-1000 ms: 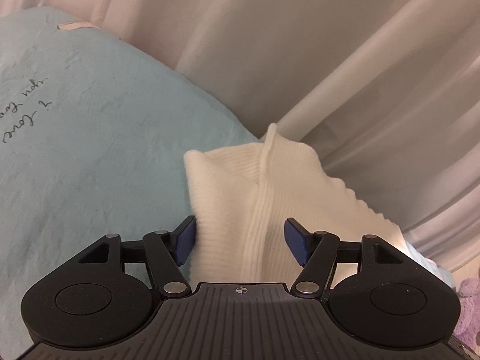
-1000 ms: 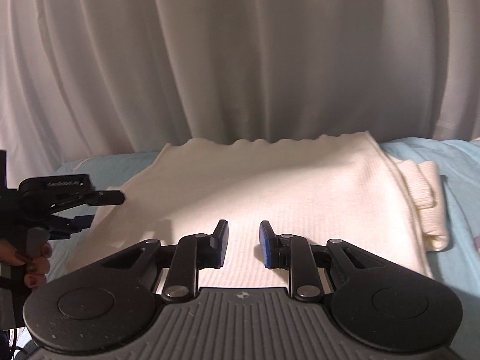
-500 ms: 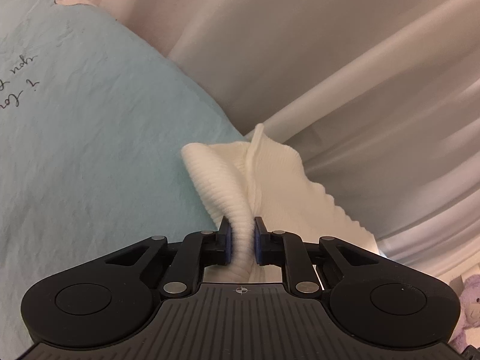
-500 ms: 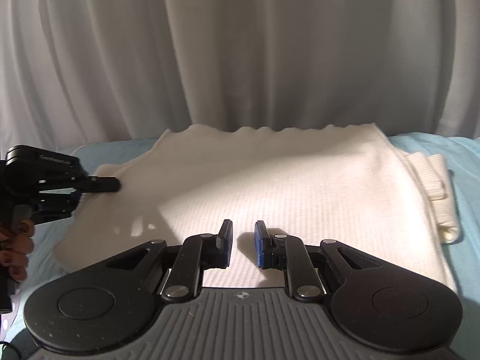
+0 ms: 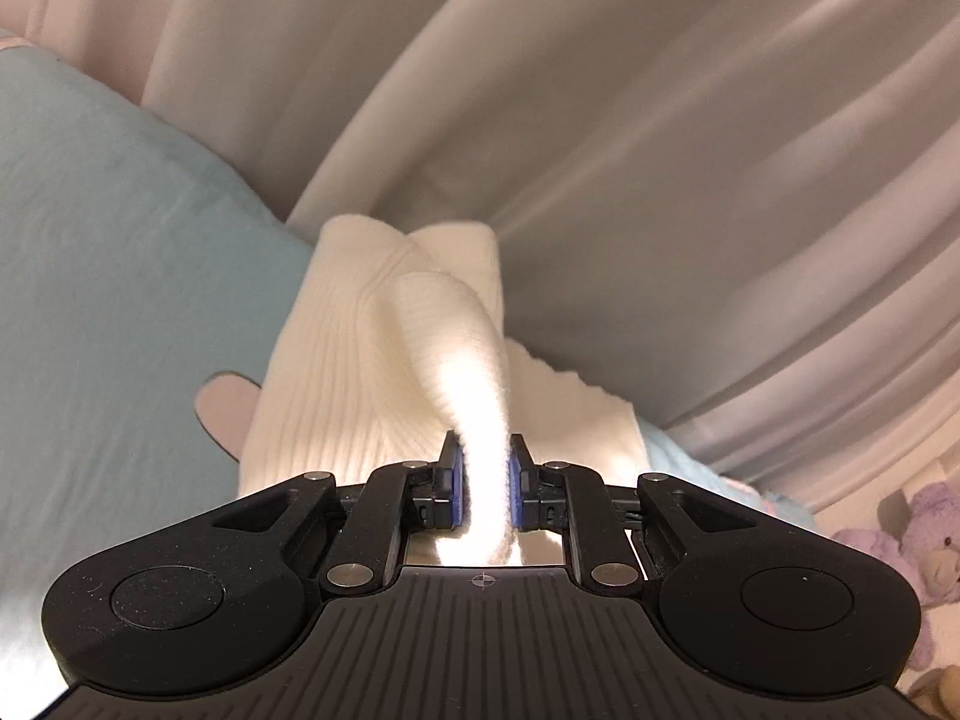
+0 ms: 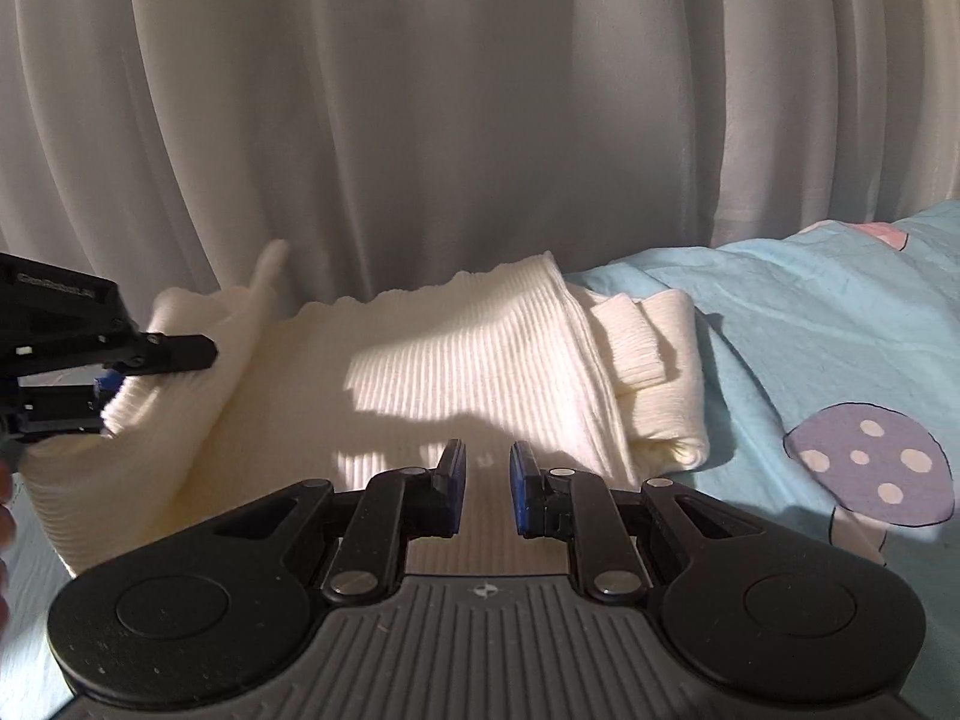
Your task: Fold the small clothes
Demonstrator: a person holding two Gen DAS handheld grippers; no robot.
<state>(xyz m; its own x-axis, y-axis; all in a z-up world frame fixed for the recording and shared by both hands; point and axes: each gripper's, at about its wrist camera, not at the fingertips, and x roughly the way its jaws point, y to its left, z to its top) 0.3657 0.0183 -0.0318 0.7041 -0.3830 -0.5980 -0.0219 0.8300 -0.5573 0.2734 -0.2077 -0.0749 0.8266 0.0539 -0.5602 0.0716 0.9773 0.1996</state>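
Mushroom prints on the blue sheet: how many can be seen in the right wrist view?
2. A purple mushroom with white dots lies right of the sweater. A pink mushroom shows at the far right edge, only partly visible. More may be hidden under the sweater.

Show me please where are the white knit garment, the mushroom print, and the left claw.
white knit garment (image 6: 480,354), right wrist view, ribbed flat middle.
mushroom print (image 6: 870,462), right wrist view, spotted purple cap on the blue sheet.
left claw (image 5: 485,480), left wrist view, between its fingertips, shut on the garment.

I see a bed with a light-blue mushroom-print sheet (image 6: 810,324); a cream ribbed sweater (image 6: 480,354) lies on it.
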